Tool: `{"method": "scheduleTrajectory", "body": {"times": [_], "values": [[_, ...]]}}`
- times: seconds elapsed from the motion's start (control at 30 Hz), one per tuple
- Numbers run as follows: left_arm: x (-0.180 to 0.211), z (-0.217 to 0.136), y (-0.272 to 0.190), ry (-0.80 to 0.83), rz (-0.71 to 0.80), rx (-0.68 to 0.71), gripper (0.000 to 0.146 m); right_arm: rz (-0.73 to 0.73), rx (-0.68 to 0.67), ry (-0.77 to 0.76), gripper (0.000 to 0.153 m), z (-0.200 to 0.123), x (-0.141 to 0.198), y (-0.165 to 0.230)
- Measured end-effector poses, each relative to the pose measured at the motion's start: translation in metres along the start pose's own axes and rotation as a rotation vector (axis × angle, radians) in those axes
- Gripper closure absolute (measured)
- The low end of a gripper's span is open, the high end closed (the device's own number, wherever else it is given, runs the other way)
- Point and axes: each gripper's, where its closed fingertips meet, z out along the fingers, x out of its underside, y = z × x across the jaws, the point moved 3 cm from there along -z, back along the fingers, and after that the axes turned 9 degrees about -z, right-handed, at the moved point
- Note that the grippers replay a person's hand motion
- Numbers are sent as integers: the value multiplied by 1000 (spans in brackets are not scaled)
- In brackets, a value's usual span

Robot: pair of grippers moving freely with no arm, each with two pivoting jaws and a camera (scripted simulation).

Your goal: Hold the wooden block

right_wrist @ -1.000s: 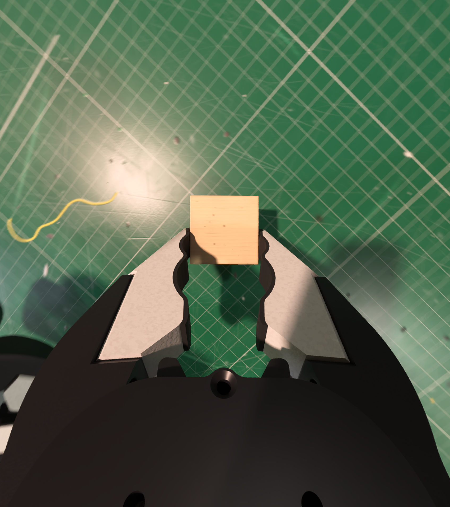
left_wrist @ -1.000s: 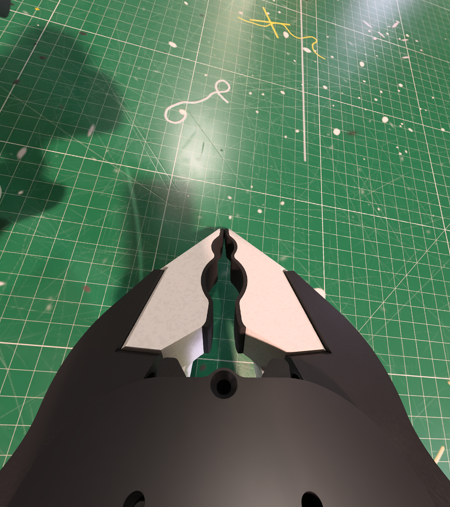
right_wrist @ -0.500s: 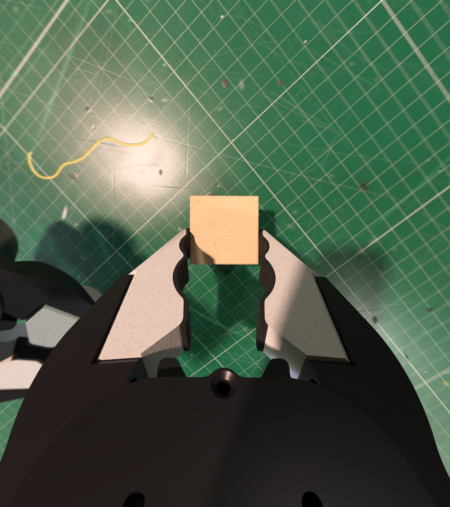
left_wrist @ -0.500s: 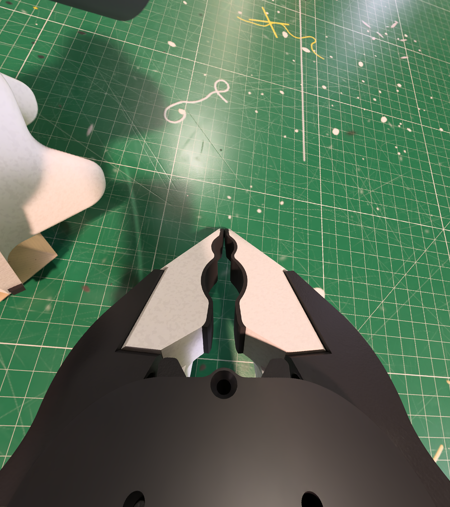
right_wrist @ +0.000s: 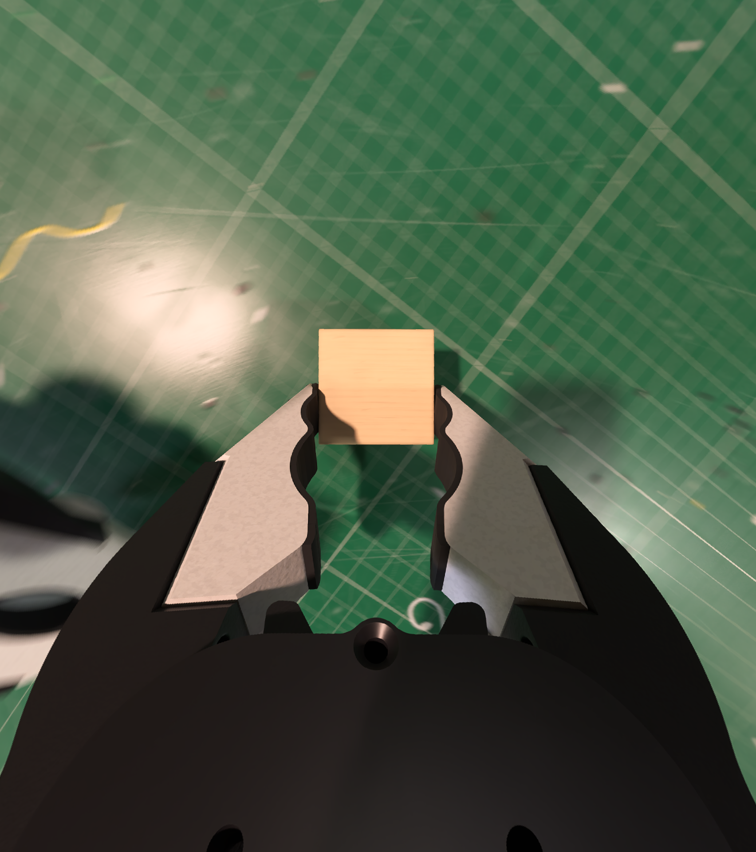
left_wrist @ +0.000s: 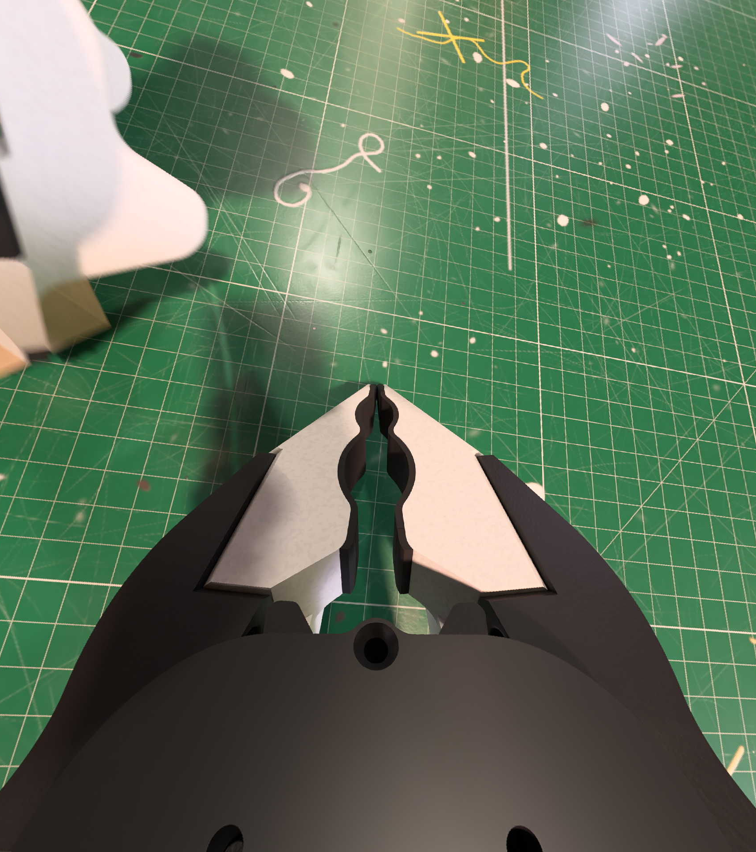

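A pale wooden block (right_wrist: 376,386) sits clamped between the tips of my right gripper (right_wrist: 376,392), which is shut on it and holds it above the green cutting mat (right_wrist: 551,230). In the left wrist view the same block (left_wrist: 69,311) shows at the far left, partly hidden by the right gripper's white fingers (left_wrist: 67,152), blurred by motion. My left gripper (left_wrist: 376,388) is shut and empty, its tips touching, low over the mat (left_wrist: 597,369). It also shows blurred at the left edge of the right wrist view (right_wrist: 7,581).
The mat bears a white grid, paint specks, a yellow scribble (left_wrist: 473,50) at the top, a white looped squiggle (left_wrist: 330,170) ahead of the left gripper, and a yellow wavy line (right_wrist: 30,249) in the right wrist view.
My right gripper has carried the block farther into the left wrist view, from the left edge toward the middle, turning as it goes. My left gripper has stayed still and shut.
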Motion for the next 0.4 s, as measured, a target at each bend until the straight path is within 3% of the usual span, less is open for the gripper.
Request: {"method": "scheduleTrajectory", "body": {"times": [0.07,0.1,0.17,0.2,0.3,0.4], "values": [[0,0,0,1,3,2,146,-59,-241,-21,103,-2,2,26],[0,0,0,1,3,3,146,-58,-221,-2,103,-2,5,20],[0,0,0,1,-2,7,146,27,14,16,103,-6,9,-14],[0,0,0,1,-2,8,146,61,38,-27,103,-7,9,-24],[1,0,-1,1,8,2,146,230,-54,-206,103,-14,15,-48],[1,0,-1,2,7,5,146,338,73,-320,103,-26,33,-85]]}}
